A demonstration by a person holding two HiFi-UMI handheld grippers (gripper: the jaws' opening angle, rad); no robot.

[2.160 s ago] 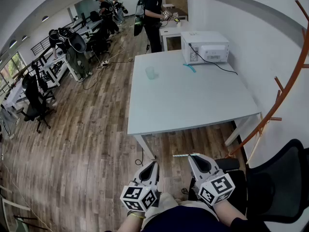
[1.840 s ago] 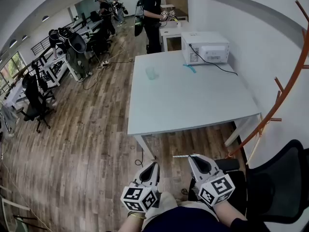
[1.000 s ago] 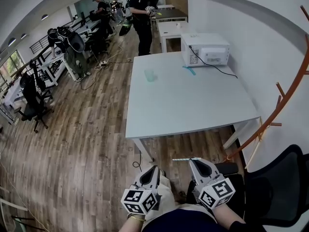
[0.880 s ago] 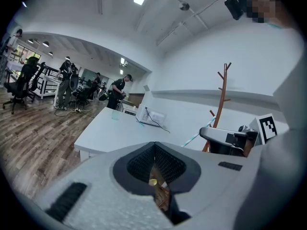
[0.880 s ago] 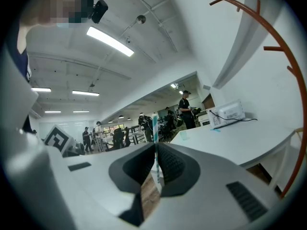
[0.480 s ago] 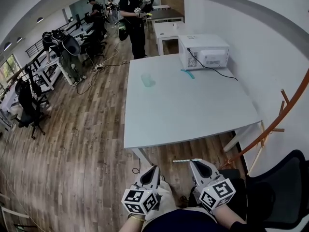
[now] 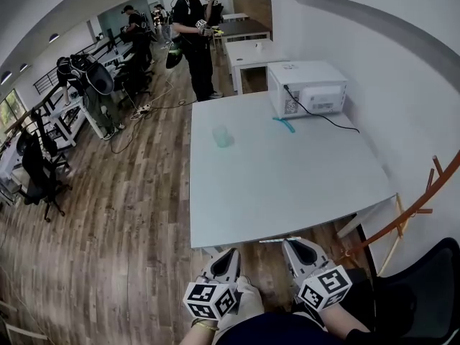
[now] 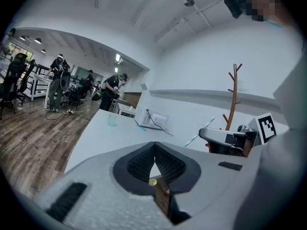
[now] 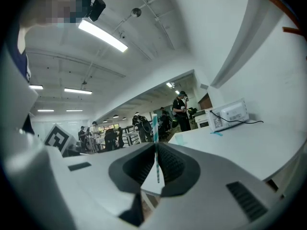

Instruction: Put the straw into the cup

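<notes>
A pale green, see-through cup (image 7: 221, 136) stands on the white table (image 7: 287, 192), toward its far left part; it also shows as a small cup (image 8: 112, 120) in the left gripper view and as a faint cup (image 9: 179, 138) in the right gripper view. My right gripper (image 7: 295, 244) is shut on a teal-and-white striped straw (image 7: 279, 240), which lies crosswise just before the table's near edge. In the right gripper view the straw (image 9: 155, 128) stands up between the pads. My left gripper (image 7: 229, 254) is shut and holds nothing, with its tips (image 8: 154, 145) meeting. Both grippers are far short of the cup.
A white microwave (image 7: 307, 88) with a black cable sits at the table's far right, and a teal object (image 7: 284, 124) lies in front of it. A black chair (image 7: 424, 286) and an orange coat stand (image 7: 424, 200) are on the right. People stand beyond the table (image 7: 192, 34).
Both grippers and the head camera have come forward toward the table; its near edge now lies just ahead of the jaw tips. The straw stays in the right gripper.
</notes>
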